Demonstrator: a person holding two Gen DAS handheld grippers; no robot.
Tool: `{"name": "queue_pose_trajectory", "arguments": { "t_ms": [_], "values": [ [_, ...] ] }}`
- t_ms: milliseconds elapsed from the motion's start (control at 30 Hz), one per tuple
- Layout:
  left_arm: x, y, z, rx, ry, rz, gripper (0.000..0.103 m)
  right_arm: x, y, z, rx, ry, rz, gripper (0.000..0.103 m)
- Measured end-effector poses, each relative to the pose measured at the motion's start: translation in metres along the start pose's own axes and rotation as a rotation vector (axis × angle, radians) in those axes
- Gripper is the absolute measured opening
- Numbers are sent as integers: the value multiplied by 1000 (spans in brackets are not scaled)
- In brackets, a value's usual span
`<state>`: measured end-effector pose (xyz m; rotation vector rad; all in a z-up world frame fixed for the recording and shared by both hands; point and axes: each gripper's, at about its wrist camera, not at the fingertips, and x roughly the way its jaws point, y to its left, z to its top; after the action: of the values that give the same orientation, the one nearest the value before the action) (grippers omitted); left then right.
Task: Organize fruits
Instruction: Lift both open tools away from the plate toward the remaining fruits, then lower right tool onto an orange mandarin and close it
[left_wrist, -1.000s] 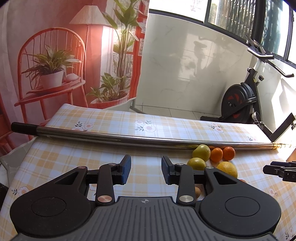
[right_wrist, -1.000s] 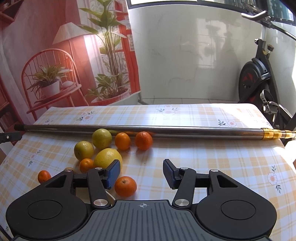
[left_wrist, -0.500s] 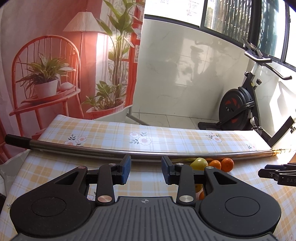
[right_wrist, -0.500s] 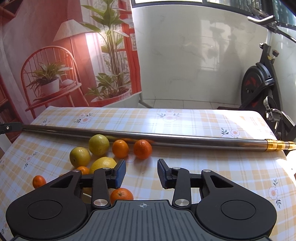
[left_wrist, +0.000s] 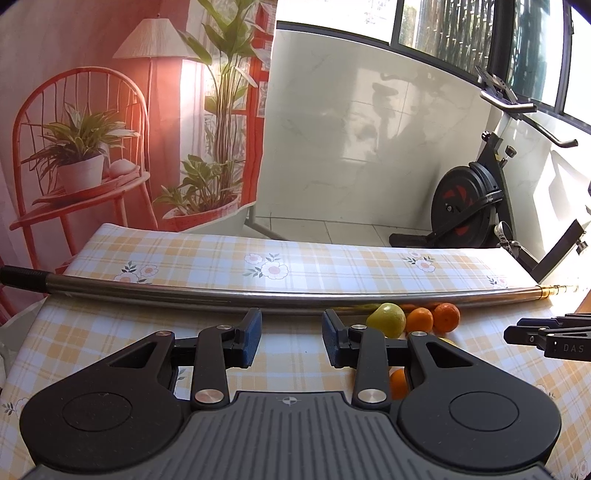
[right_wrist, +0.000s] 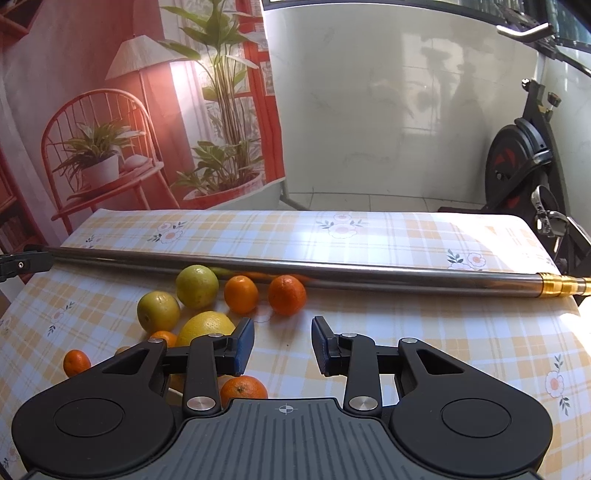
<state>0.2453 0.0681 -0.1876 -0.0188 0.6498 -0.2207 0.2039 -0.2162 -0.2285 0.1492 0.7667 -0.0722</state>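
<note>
White "DAS" lettering on right hand-held gripper (left_wrist: 550, 336).

left gripper (left_wrist: 291, 338): jaws apart, empty, level | right gripper (right_wrist: 282, 343): jaws apart, empty, level

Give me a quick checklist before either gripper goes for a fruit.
1. Right gripper open, nothing held: ok.
2. Left gripper open, nothing held: ok.
3. Fruit within view: two oranges by the metal pole, unobstructed: ok.
4. Lemon partly hidden behind the right gripper's finger: not ok.
5. Place to put sorted fruit: none in view, cannot tell.
6. Tablecloth lies flat: ok.
</note>
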Motion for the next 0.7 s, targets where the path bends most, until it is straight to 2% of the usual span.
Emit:
{"name": "queue_pose_trajectory", "arguments": {
  "t_ms": [300, 700],
  "values": [
    [5, 0, 0, -14, 12, -2, 38, 8, 4, -3, -15, 18, 10, 31],
    [14, -12, -5, 17, 36, -24, 38, 35, 18, -22, 7, 194, 70, 34]
  ]
}}
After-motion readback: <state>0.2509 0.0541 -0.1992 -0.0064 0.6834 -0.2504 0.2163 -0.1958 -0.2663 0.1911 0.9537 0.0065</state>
